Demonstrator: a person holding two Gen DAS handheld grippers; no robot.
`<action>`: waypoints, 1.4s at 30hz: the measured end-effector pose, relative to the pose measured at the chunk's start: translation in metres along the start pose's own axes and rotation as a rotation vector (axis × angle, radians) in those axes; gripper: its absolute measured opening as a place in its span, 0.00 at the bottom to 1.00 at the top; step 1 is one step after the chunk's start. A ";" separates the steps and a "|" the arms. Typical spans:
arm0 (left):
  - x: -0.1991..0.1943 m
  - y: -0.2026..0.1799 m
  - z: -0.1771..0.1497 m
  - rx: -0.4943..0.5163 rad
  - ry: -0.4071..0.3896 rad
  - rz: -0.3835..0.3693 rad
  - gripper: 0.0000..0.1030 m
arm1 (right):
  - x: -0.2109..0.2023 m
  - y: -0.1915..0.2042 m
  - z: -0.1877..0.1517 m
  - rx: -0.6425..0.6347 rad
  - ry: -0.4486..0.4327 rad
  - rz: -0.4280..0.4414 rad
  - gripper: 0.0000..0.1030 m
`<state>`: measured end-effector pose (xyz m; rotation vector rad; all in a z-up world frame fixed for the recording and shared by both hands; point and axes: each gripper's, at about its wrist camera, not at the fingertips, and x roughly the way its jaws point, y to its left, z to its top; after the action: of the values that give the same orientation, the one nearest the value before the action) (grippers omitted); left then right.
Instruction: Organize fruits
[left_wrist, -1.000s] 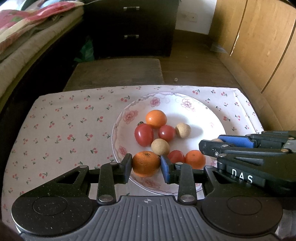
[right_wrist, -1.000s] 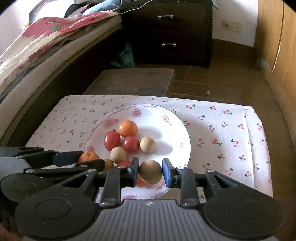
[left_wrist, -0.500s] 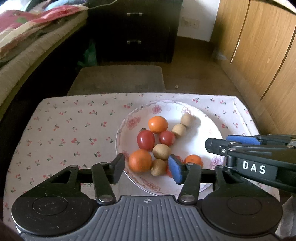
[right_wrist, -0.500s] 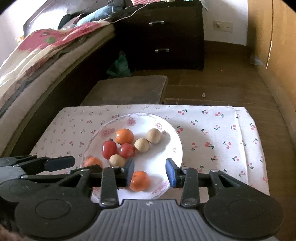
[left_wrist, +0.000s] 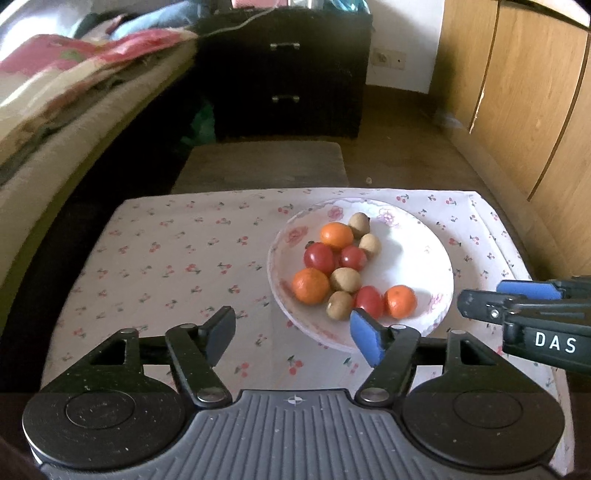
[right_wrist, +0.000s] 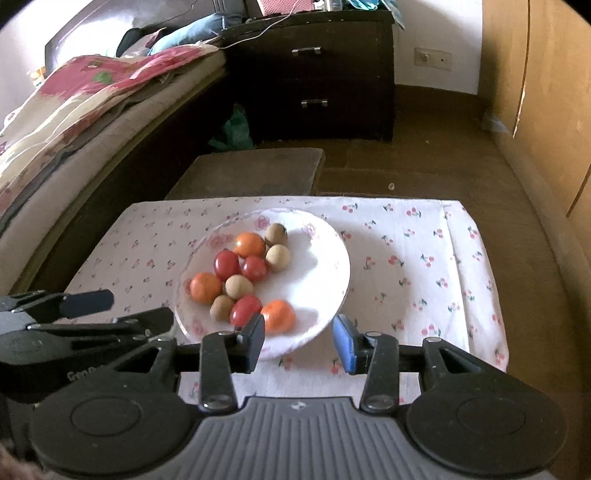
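Observation:
A white flowered plate (left_wrist: 436, 258) (right_wrist: 321, 266) sits on the cherry-print cloth. It holds three oranges, three red tomatoes and several brown round fruits. The nearest orange (left_wrist: 310, 285) and a brown fruit (left_wrist: 339, 304) lie at the plate's near rim. My left gripper (left_wrist: 291, 332) hangs just in front of the plate. Its jaws are opening and nothing is between them. My right gripper (right_wrist: 299, 338) is over the plate's near edge beside an orange (right_wrist: 279, 315), its jaws also opening and empty. Each gripper shows at the side of the other's view, the right gripper (left_wrist: 517, 299) and the left gripper (right_wrist: 92, 306).
The cloth (left_wrist: 177, 266) covers a small table whose edges drop off on both sides. A bed (right_wrist: 74, 122) runs along the left, a dark drawer chest (right_wrist: 317, 74) stands at the back, and wooden cupboard doors (left_wrist: 517, 110) line the right. A brown stool top (left_wrist: 262, 162) lies beyond the table.
The left gripper let go of an orange and the right gripper let go of a brown fruit, both now on the plate. Both grippers opened and drew back and up.

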<state>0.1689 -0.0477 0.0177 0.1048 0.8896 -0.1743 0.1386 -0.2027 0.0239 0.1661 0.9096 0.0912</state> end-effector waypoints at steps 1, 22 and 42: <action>-0.004 0.000 -0.003 -0.002 -0.004 0.006 0.75 | -0.003 0.001 -0.003 0.002 -0.001 0.002 0.41; -0.059 0.008 -0.067 -0.016 -0.090 0.110 1.00 | -0.051 0.020 -0.068 0.024 0.007 0.028 0.45; -0.080 0.001 -0.108 -0.009 -0.051 0.088 1.00 | -0.073 0.029 -0.109 0.041 0.029 0.035 0.47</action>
<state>0.0372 -0.0205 0.0120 0.1299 0.8331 -0.0905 0.0073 -0.1738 0.0203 0.2190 0.9384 0.1083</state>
